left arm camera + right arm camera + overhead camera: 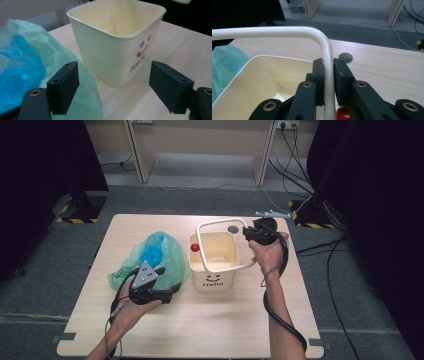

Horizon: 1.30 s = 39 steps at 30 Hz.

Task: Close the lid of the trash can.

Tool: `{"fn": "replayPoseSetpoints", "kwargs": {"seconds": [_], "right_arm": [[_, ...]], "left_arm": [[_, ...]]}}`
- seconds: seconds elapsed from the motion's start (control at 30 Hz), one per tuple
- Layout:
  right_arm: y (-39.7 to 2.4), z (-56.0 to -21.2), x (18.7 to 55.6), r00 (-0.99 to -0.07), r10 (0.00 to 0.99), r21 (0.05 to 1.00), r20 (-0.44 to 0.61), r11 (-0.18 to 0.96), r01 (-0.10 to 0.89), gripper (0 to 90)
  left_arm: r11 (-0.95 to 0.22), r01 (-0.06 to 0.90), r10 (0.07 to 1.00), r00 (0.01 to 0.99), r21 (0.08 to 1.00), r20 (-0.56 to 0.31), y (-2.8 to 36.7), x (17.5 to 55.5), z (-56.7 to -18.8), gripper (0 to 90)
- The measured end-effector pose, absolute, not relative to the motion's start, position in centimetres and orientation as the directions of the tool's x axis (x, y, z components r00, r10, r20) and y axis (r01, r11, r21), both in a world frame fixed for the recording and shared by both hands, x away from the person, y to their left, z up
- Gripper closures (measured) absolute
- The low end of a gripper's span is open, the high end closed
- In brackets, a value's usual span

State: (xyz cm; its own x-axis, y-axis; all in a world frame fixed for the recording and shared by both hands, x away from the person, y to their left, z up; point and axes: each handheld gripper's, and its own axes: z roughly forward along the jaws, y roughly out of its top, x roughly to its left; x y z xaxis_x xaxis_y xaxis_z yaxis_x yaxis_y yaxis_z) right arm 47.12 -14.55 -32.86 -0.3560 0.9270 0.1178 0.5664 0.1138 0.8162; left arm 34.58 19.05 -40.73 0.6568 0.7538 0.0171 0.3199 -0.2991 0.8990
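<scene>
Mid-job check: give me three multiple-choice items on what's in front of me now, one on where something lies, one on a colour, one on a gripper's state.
1. Where does the green plastic bag lie relative to the cream bin?
A. at its left, in the high view
B. inside it
C. at its right, in the high view

2. What colour is the knob at the bin's side?
A. blue
B. red
C. yellow

3. How does the right gripper stand?
A. wide open over the table
B. shut on the bag
C. shut on the white handle

Answers:
1 A: the high view shows the bag beside the bin's left wall.
2 B: it shows red against the cream wall.
3 C: the right gripper view shows both jaws pressed on the handle.
</scene>
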Motion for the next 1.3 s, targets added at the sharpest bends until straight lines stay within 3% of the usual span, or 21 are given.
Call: {"fn": "replayPoseSetpoints", "kwargs": {"seconds": [0.3, 0.7, 0.93, 1.3], "right_arm": [[-11.8, -34.1, 48.3, -0.375, 0.919, 0.785, 0.122, 0.142, 0.603, 80.2], [-11.3, -34.6, 48.7, -0.37, 0.92, 0.774, 0.132, 0.137, 0.618, 80.0], [-11.2, -34.8, 48.8, -0.369, 0.919, 0.768, 0.141, 0.133, 0.626, 79.9], [-11.2, -35.4, 49.3, -0.341, 0.927, 0.74, 0.154, 0.12, 0.661, 78.9]], "left_arm": [[-0.275, 0.303, 0.77, 0.637, 0.912, 0.02, 18.3, 37.5, -38.8, 33.8], [-0.264, 0.293, 0.786, 0.618, 0.919, 0.028, 17.1, 39.5, -38.6, 48.8], [-0.279, 0.281, 0.787, 0.615, 0.918, 0.05, 16.7, 40.1, -38.4, 64.4], [-0.291, 0.303, 0.8, 0.598, 0.908, 0.057, 16.6, 41.5, -39.1, 65.1]]}}
